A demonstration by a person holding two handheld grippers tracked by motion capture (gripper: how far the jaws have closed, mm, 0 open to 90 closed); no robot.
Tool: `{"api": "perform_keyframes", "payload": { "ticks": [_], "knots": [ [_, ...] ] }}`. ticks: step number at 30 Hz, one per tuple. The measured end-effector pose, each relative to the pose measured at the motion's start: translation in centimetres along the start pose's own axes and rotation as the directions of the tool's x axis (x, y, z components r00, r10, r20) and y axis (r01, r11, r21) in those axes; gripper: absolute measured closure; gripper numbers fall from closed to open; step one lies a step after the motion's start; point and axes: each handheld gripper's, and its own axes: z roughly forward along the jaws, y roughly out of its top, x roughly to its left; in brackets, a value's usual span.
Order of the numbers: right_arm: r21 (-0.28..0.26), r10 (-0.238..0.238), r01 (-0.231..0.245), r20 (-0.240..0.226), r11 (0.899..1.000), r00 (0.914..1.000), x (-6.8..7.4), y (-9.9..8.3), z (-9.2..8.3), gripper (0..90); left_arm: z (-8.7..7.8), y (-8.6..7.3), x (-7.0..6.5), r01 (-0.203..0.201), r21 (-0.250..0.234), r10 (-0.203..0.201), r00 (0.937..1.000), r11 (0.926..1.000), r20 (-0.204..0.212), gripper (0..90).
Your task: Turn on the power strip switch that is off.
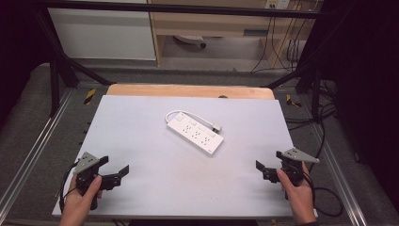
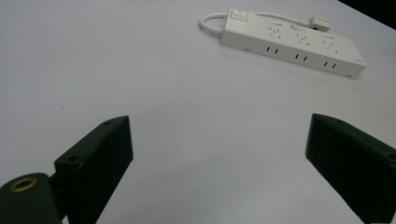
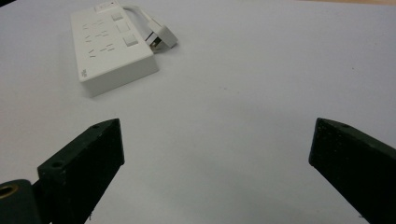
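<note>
Nearest to us, both hands grip their tools at the near corners of the surface (image 1: 141, 122): our left gripper (image 1: 114, 172) at the near left, our right gripper (image 1: 266, 170) at the near right. Each has its matte black fingers (image 2: 95, 158) spread wide with nothing between them, hovering over bare white surface, well apart from anything.

Farther out, near the middle and a little toward the far side, lies the power strip (image 1: 196, 133), set diagonally. It is a long, flat block of smooth white plastic with crisp edges, rows of socket holes on top and small slots along its side. Its short, thick cable (image 1: 178, 113) loops round from the far left end along the far side to the plug (image 1: 216, 128), which rests just beside the body.

To take it well, we judge that we should bring one gripper in square to the long sides, fingers wide enough to span the width, and close on the rigid body rather than the springy cable. The glossy shell may slip, so a grip near the middle looks safest.
</note>
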Motion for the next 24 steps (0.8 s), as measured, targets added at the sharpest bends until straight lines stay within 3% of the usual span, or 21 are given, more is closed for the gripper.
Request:
{"api": "perform_keyframes", "payload": {
  "ticks": [10,24],
  "knots": [
    [0.009,-0.008,0.008,-0.025,1.000,0.9997,0.5,0.2,0.0,3.2,0.1,0.0,-0.1,-0.001,0.006,0.001,1.0000,1.0000,0.006,7.4],
    [-0.016,0.029,-0.030,-0.045,0.999,0.9986,0.6,1.3,-0.5,2.9,0.2,-0.2,0.0,-0.007,0.015,0.007,1.0000,0.9999,0.004,7.2]
  ]
}}
